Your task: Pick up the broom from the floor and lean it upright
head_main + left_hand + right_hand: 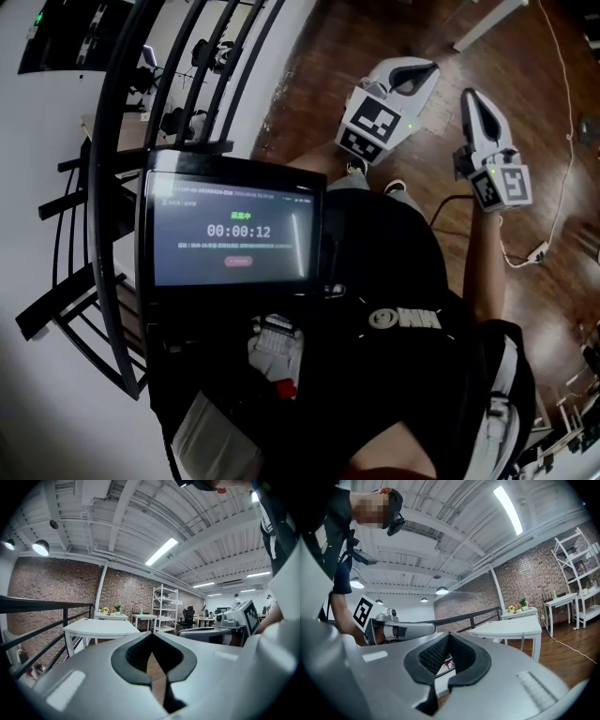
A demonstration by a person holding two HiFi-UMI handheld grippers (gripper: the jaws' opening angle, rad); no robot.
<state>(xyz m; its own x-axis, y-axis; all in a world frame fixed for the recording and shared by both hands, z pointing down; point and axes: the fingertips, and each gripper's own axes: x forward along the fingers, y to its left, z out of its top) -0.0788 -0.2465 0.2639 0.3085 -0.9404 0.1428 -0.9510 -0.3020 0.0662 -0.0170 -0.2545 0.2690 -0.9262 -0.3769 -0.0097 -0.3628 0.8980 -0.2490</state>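
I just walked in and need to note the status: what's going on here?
A person holds the left gripper and the right gripper up over the wooden floor, beside a black railing. Both are shut with nothing between their jaws. No broom shows in any view, so the pickup seems not yet begun. A screen at the person's chest shows a timer.

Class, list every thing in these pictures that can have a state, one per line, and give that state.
Left white plastic claw: shut, nothing between its jaws.
Right white plastic claw: shut, nothing between its jaws.
Black-framed tablet screen: on, showing a timer.
Long ceiling strip light: lit.
Round pendant lamp: lit.
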